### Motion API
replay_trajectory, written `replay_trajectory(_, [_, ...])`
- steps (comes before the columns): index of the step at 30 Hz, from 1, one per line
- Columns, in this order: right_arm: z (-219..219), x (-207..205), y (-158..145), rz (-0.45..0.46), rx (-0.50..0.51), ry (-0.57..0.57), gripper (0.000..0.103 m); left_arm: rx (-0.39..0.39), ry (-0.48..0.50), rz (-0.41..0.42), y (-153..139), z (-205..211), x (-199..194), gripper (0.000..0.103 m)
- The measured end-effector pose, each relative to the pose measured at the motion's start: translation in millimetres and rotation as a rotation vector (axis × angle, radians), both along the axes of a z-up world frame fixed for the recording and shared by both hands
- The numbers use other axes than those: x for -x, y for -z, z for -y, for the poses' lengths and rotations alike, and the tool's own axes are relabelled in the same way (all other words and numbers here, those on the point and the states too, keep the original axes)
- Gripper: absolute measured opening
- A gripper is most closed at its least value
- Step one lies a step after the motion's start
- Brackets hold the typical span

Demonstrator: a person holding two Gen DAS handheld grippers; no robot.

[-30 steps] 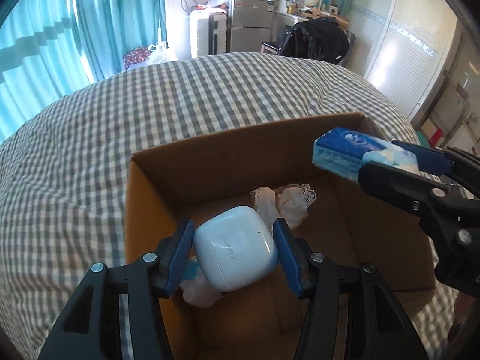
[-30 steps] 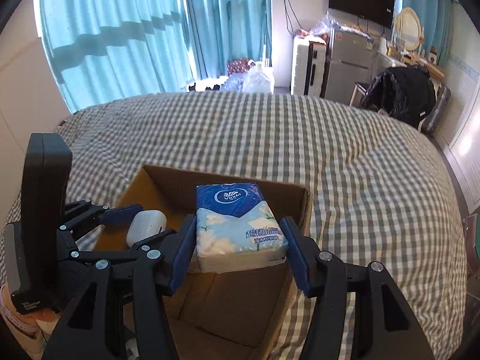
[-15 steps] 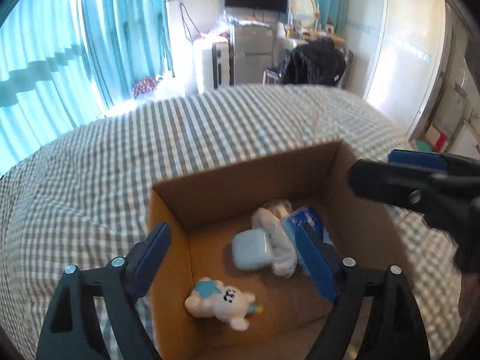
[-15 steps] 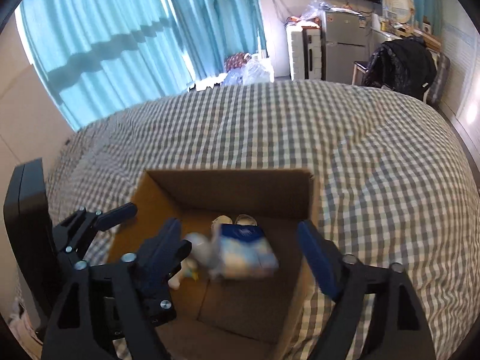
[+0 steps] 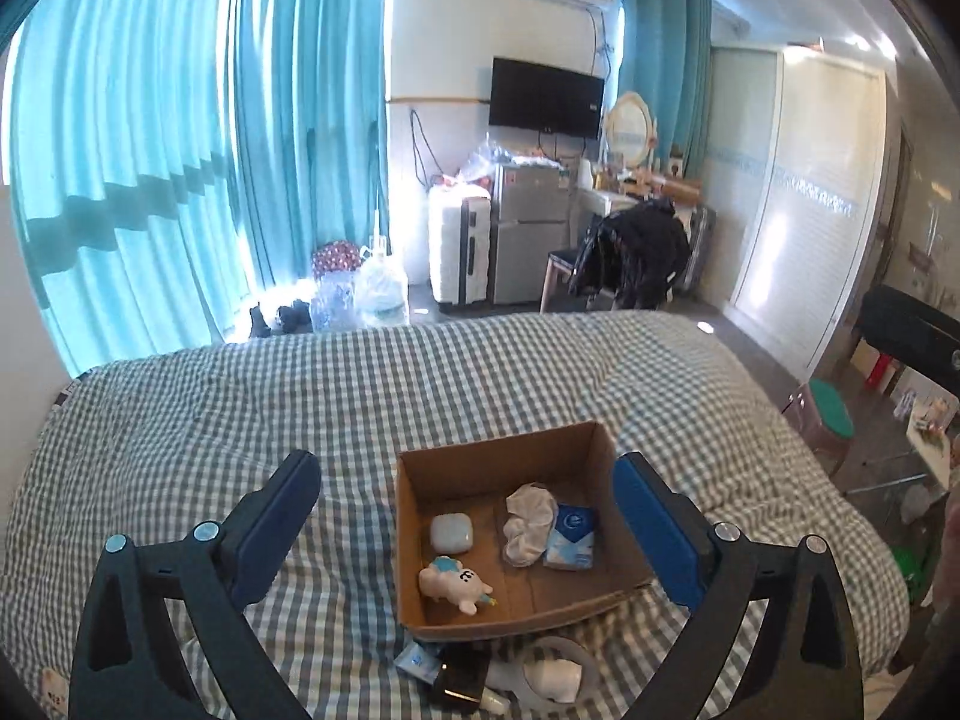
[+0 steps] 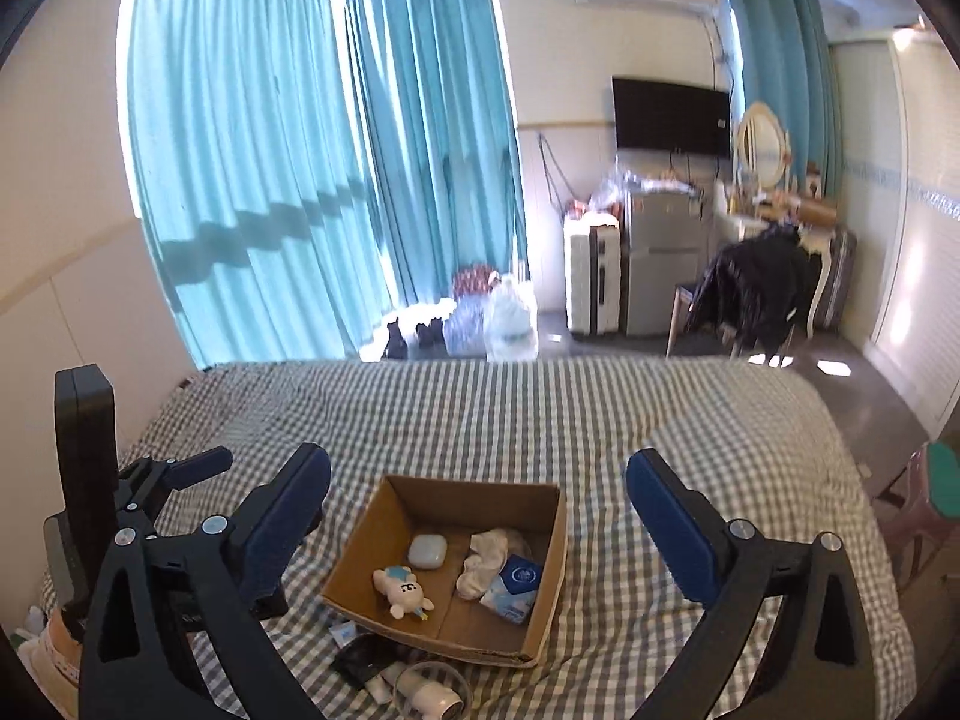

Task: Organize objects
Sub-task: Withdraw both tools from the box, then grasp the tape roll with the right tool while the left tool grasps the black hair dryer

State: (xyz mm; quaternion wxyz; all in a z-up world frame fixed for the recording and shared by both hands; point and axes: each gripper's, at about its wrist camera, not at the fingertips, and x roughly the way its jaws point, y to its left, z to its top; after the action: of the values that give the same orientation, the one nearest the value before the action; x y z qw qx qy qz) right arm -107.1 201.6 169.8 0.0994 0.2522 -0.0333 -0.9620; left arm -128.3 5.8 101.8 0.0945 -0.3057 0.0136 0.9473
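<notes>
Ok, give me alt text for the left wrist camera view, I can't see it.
An open cardboard box on a checked bed holds a white earbud case, a plush toy, a tissue pack and white socks. The open left gripper frames it; small items lie in front.

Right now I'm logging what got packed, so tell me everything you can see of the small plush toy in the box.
The small white plush toy with a light-blue tuft lies on its side, a black face mark showing. It rests on the floor of the open brown cardboard box, in the near left part, just in front of the white rounded earbud case and apart from it. Nothing grips it.
</notes>
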Motion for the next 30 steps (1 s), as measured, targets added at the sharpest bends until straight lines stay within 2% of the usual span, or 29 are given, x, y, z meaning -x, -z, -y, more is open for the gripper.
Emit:
replay_trajectory(7, [-1,-64,-42,-0.083,0.002,0.003,0.102,-0.033,0.003,-0.076,-31,19,-64,0.101])
replay_trajectory(12, [-2,-91,-34,-0.074,0.012,-0.018,0.102,-0.033,-0.024,-0.111,-30,30,-96,0.102])
replay_trajectory(18, [2,-103,14,-0.047,0.032,-0.03,0.102,-0.031,-0.033,-0.101,-1,33,-113,0.102])
replay_trajectory(24, [15,-98,71,-0.011,-0.048,-0.011,0.102,-0.01,-0.069,-0.059,50,35,-121,0.102])
replay_trajectory(28, [21,-92,108,0.019,-0.063,-0.026,0.102,-0.038,-0.105,0.004,88,41,-115,0.102])
replay_trajectory(30, [23,-84,126,0.065,-0.046,-0.048,0.102,-0.02,-0.107,0.056,110,41,-103,0.102])
